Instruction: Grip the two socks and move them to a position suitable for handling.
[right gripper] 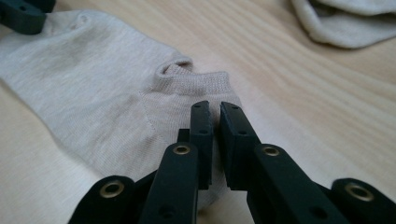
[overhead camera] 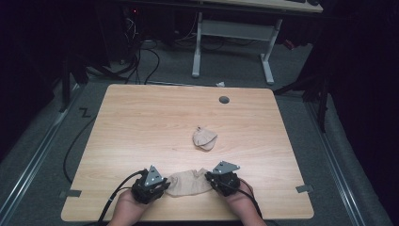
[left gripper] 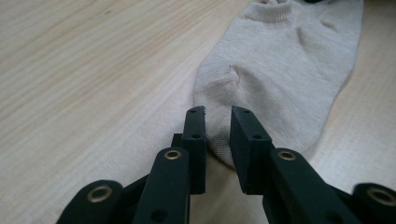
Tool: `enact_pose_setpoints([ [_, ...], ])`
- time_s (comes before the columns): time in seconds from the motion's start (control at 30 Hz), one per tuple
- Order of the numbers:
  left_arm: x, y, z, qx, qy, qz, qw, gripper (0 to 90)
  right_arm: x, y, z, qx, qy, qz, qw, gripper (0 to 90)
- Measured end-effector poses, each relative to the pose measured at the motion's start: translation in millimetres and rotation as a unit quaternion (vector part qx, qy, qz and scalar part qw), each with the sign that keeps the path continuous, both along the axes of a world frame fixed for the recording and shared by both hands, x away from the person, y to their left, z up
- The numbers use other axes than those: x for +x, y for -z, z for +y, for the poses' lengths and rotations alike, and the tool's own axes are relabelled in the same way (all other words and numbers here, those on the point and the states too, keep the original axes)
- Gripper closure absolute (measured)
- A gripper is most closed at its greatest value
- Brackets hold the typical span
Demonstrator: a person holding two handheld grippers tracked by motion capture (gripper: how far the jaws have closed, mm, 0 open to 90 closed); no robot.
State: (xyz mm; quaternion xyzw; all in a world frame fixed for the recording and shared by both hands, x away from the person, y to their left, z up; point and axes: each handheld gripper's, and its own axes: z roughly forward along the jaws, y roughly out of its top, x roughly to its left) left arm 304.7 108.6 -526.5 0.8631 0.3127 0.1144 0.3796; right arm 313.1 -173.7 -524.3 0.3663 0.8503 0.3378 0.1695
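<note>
A beige ankle sock (overhead camera: pixel 188 183) lies flat near the table's front edge, between my two grippers. My left gripper (overhead camera: pixel 165 184) sits at its toe end. In the left gripper view the jaws (left gripper: pixel 218 112) stand a little apart, with the sock's toe (left gripper: pixel 280 70) under the gap. My right gripper (overhead camera: pixel 209 178) is at the cuff end. In the right gripper view its jaws (right gripper: pixel 215 106) leave only a narrow slit over the heel edge of the sock (right gripper: pixel 93 70), which lies flat and unlifted. The left gripper's jaw tip (right gripper: pixel 21 16) shows at the sock's far end.
A second beige sock (overhead camera: pixel 204 138), bunched up, lies mid-table beyond the flat one, and shows at the top right of the right gripper view (right gripper: pixel 345 18). The wooden table (overhead camera: pixel 141 117) has a grey cable hole (overhead camera: pixel 224 100) near its far edge. A white-legged desk (overhead camera: pixel 235 33) stands behind.
</note>
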Motion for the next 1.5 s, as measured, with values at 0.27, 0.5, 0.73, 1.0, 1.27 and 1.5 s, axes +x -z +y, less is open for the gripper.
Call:
enact_pose_setpoints([
  [0.27,-13.4,-19.8,9.6,-0.006,-0.005,-0.02,0.9998,70.9,-26.2,-6.7,-3.0,0.015,-0.024,-0.004,0.9996,82.3],
  [0.5,6.5,-19.7,39.2,-0.026,-0.059,-0.033,0.9974,70.3,18.2,-31.2,-15.8,0.046,0.043,-0.06,0.9962,89.1],
  [0.73,17.2,-14.0,53.5,-0.021,-0.077,-0.029,0.9964,68.0,85.8,-25.7,-8.5,0.022,0.089,-0.039,0.995,89.8],
  [1.0,16.7,-17.3,56.8,-0.027,-0.077,-0.035,0.996,68.4,115.1,-1.8,3.4,-0.034,0.096,-0.006,0.9948,89.8],
  [1.27,17.1,-18.0,56.0,-0.031,-0.078,-0.032,0.9959,67.9,76.9,0.0,16.1,-0.027,0.05,-0.017,0.9983,89.5],
  [1.5,15.6,-18.4,52.1,-0.028,-0.069,-0.032,0.9967,67.7,35.1,1.6,25.6,-0.012,0.019,-0.018,0.9996,87.5],
])
